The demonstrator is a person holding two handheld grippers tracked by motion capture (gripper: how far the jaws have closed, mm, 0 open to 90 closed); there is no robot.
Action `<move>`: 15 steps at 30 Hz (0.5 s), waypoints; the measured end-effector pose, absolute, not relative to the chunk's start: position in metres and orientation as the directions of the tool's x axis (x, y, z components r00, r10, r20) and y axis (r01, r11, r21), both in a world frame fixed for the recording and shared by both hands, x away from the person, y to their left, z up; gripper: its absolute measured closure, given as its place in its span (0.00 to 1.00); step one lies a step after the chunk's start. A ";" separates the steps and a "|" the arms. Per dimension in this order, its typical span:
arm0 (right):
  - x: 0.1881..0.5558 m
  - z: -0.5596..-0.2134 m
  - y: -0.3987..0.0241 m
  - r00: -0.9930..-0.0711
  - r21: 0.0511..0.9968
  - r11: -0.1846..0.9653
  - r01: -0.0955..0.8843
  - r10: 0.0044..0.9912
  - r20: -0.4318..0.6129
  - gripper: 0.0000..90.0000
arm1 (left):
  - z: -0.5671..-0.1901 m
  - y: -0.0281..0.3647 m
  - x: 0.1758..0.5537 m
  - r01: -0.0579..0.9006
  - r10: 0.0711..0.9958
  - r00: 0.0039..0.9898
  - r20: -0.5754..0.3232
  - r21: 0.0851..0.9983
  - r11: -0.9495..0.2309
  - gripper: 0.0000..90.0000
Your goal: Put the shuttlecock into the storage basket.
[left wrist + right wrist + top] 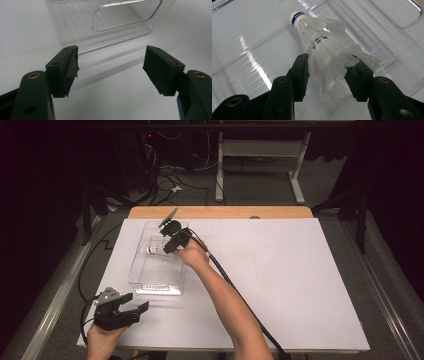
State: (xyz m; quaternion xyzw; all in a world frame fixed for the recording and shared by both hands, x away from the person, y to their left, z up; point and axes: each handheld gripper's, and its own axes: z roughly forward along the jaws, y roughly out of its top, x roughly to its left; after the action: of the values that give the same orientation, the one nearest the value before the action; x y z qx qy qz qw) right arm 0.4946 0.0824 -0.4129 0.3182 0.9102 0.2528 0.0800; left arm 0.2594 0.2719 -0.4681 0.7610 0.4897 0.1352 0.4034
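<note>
Here, a white plastic shuttlecock (pixel 322 47) with a slotted skirt, a rounded white cork tip and a blue band is held over the clear plastic rectangular bin (pixel 145 270) on the white table sheet (pixel 300 285). The right gripper (pixel 327 75) is closed on the skirt, the tip pointing away from its jaws. The band's white lettering is too small to read. The left gripper (pixel 111 67) rests apart near the bin, jaws spread wide with nothing between them.
</note>
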 end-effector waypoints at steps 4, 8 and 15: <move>0.495 -0.411 0.079 -0.783 0.517 0.662 0.542 0.622 0.024 0.62 | -0.468 0.272 0.260 0.636 0.854 0.485 -0.187 0.746 -0.197 0.32; 0.495 -0.411 0.075 -0.787 0.522 0.663 0.536 0.617 0.025 0.62 | -0.468 0.272 0.259 0.636 0.855 0.483 -0.188 0.746 -0.195 0.32; 0.495 -0.407 0.066 -0.782 0.527 0.654 0.543 0.623 0.033 0.62 | -0.468 0.268 0.259 0.632 0.858 0.487 -0.166 0.744 -0.215 0.32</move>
State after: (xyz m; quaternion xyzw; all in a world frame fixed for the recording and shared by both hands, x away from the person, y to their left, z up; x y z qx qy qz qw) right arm 0.4950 0.0658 -0.4074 0.3215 0.9063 0.2637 0.0755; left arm 0.2590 0.2682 -0.4683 0.7662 0.4862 0.1426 0.3954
